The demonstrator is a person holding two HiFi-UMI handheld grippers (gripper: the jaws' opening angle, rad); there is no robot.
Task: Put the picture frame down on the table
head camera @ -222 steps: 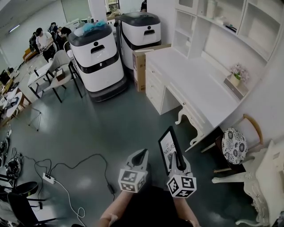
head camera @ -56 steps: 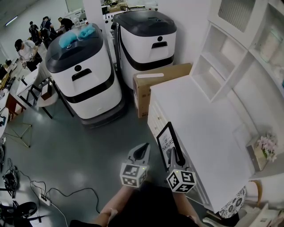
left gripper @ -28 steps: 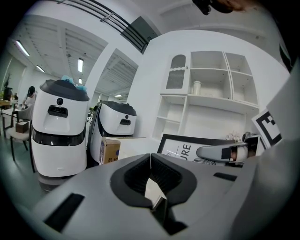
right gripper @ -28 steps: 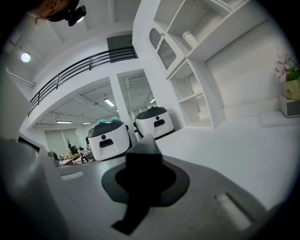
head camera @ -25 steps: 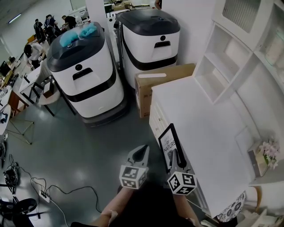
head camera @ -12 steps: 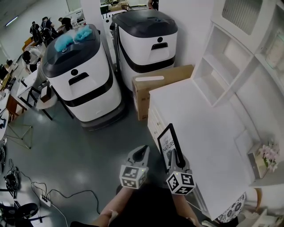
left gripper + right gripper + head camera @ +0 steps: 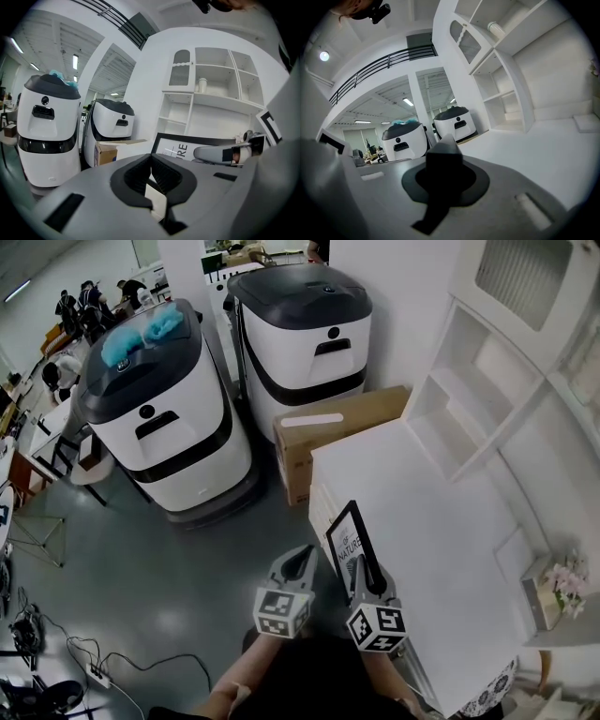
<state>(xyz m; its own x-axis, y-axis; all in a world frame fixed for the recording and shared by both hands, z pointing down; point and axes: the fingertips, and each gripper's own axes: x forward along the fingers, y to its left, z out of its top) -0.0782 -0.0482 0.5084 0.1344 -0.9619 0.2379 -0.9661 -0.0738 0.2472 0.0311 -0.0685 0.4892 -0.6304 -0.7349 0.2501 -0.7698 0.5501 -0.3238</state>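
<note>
1 upright black-rimmed picture frame (image 7: 347, 542)

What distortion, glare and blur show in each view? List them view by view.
Head view: even light, wide-angle bending of the table edges, pale sheen on the floor. Left gripper view: fisheye circle with black corners; the picture frame reads sharp, the close foreground soft. Right gripper view: same fisheye, a ceiling lamp flares, close foreground dark and blurred.
</note>
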